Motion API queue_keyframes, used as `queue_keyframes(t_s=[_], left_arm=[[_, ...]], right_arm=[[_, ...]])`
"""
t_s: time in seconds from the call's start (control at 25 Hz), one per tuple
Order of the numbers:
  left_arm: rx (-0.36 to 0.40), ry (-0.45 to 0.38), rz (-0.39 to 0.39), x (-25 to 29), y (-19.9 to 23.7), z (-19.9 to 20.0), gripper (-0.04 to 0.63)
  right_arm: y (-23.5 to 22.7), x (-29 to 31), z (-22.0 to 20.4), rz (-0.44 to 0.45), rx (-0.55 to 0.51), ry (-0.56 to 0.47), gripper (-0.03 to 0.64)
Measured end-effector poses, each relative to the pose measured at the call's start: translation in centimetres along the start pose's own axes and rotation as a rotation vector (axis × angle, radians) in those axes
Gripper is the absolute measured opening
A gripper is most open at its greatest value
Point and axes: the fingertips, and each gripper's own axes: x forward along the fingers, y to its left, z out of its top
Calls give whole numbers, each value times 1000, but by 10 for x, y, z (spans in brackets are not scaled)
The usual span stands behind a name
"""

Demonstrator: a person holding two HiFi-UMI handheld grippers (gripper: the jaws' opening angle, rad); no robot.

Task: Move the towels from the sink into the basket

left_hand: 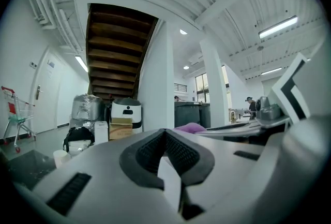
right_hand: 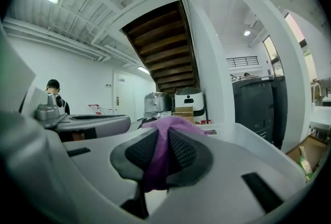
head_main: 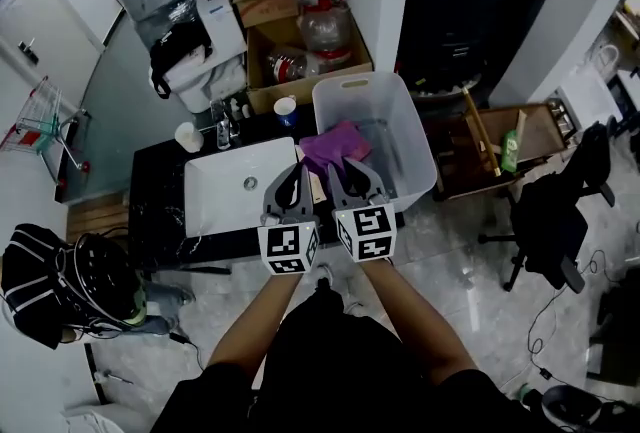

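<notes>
Black ribbed pads of the right gripper (right_hand: 166,137) are pinching a purple towel (head_main: 335,143), which is trailing straight ahead from the jaws, over the near-left rim of the white basket (head_main: 415,136). The left gripper (left_hand: 165,135), jaws pressed together and seemingly empty, is hovering just beside it, by the sink (head_main: 215,191). The towel is looking soft and crumpled.

Purple towel (head_main: 336,141) partly behind the jaws
</notes>
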Motion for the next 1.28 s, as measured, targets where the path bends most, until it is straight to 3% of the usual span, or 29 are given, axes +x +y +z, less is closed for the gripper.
queue_keyframes(t_s=[0.44,0.84,1.08,1.28], left_arm=[[35,-15,-104,77,4,8,3],[-27,23,-168,128,27,-12,3],[-55,50,-152,143,39,-25,3],[-56,68,-109,161,37,-25,3]], right_arm=[[-57,63,-6,-106,16,81,69],[-103,120,-40,-180,20,200,71],[-122,148,-84,-165,47,323,71],[-131,172,-114,-102,86,432,77]])
